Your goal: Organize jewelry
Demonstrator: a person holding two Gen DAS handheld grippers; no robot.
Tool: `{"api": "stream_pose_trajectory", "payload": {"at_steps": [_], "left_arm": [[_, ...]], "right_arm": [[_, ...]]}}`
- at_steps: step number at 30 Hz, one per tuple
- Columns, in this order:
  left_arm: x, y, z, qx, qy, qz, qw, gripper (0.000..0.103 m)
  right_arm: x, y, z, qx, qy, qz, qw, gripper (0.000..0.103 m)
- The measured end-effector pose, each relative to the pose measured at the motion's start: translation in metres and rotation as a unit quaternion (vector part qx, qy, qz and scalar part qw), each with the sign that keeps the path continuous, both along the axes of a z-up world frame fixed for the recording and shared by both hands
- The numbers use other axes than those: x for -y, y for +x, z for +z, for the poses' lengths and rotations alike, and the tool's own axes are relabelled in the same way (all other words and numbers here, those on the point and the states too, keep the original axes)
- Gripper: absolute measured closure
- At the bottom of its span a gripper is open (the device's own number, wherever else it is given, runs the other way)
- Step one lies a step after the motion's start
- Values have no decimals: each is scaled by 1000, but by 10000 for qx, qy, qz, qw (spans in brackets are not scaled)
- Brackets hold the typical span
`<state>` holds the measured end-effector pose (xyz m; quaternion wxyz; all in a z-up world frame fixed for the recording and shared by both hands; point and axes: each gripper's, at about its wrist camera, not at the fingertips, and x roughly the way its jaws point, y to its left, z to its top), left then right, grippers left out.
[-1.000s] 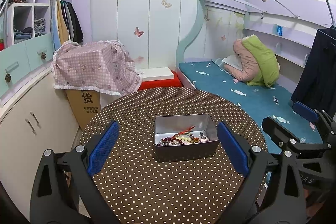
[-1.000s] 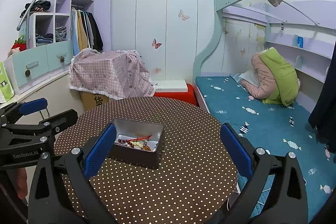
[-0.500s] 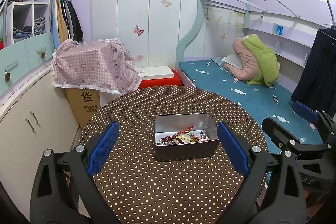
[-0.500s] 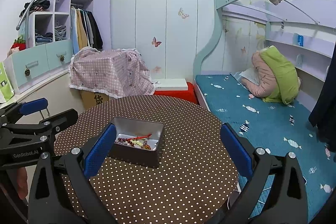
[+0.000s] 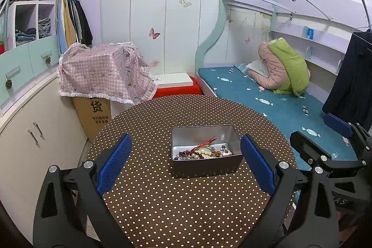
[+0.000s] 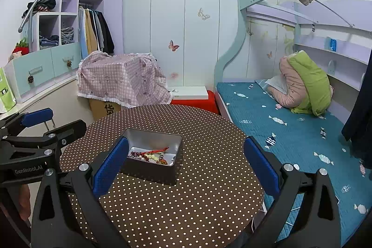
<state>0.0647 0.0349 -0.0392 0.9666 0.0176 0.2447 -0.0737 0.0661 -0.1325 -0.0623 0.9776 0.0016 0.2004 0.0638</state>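
Note:
A small metal tin (image 5: 205, 167) stands on the round brown polka-dot table (image 5: 186, 206). Inside lies a tangle of jewelry (image 5: 202, 152): dark red and pale beads, a red cord, a small pink piece. The tin (image 6: 152, 170) and jewelry (image 6: 151, 155) also show in the right wrist view. My left gripper (image 5: 184, 162) is open and empty, held above the table just short of the tin. My right gripper (image 6: 186, 165) is open and empty, to the right of the tin. Each gripper shows in the other's view, the right one (image 5: 334, 138) and the left one (image 6: 37, 129).
A cardboard box under a pink checked cloth (image 5: 104, 73) stands behind the table on the left. A white cabinet (image 5: 30, 136) runs along the left. A bed with a teal cover (image 5: 274, 104) lies to the right. A red stool (image 5: 176, 90) sits behind the table.

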Motion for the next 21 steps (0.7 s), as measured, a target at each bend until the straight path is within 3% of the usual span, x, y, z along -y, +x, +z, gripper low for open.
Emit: {"api": "stream_pose_trajectory", "payload": {"at_steps": [21], "left_arm": [[1, -3, -1, 5, -8, 8, 10000, 9]], "right_arm": [[1, -1, -1, -3, 9, -11, 10000, 8]]}}
